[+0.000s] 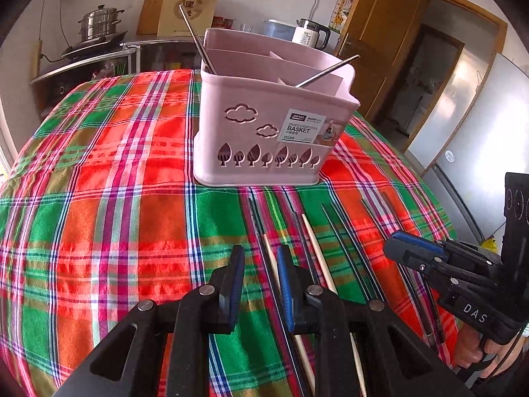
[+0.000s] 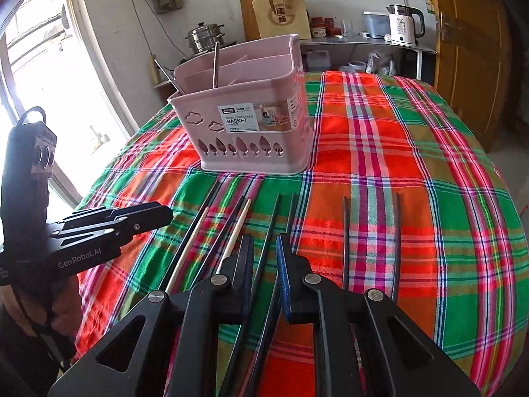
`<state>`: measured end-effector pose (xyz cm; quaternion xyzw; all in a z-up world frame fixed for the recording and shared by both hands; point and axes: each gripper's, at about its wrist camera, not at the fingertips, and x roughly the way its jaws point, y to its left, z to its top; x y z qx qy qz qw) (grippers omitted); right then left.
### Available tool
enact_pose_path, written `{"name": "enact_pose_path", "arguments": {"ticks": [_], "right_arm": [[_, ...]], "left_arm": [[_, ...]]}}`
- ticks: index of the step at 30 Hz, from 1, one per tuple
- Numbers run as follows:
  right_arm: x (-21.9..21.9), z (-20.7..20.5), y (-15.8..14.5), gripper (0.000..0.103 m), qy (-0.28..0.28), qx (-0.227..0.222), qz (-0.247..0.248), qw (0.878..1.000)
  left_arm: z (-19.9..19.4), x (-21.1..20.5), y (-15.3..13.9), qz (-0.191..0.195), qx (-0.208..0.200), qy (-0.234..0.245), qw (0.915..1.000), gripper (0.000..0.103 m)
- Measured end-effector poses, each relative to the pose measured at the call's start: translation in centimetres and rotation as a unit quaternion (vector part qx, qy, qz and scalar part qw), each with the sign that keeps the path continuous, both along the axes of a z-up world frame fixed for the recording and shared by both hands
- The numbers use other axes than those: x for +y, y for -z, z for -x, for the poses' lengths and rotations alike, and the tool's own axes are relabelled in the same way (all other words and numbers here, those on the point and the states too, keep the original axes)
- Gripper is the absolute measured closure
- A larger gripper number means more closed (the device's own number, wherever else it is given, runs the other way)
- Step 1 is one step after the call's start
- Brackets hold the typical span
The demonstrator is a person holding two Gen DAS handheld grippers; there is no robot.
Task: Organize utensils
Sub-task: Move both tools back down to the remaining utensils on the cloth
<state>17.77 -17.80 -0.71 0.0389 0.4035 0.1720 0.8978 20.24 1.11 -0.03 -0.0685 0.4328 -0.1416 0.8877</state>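
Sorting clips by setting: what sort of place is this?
Probably a home kitchen or dining room: a steamer pot and kettle on a counter, a fridge, and a cloth-covered table.

Bright daylight from window [image 2: 43,76], sharp focus, fisheye bending, dark corners

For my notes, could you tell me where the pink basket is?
The pink basket stands on the plaid tablecloth, just beyond the row of chopsticks, centre in both views.
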Motion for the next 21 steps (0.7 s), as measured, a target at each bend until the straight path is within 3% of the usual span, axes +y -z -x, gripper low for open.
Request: {"name": "enact_pose_path", "arguments": {"ticks": [21], "right_arm": [[2.2,-4.4,2.3,0.089,-0.011,0.035,0.025,0.999]], "left_arm": [[-5.0,-1.0,1.8,-0.030,0.026,0.006,0.9992,0.083]]}}
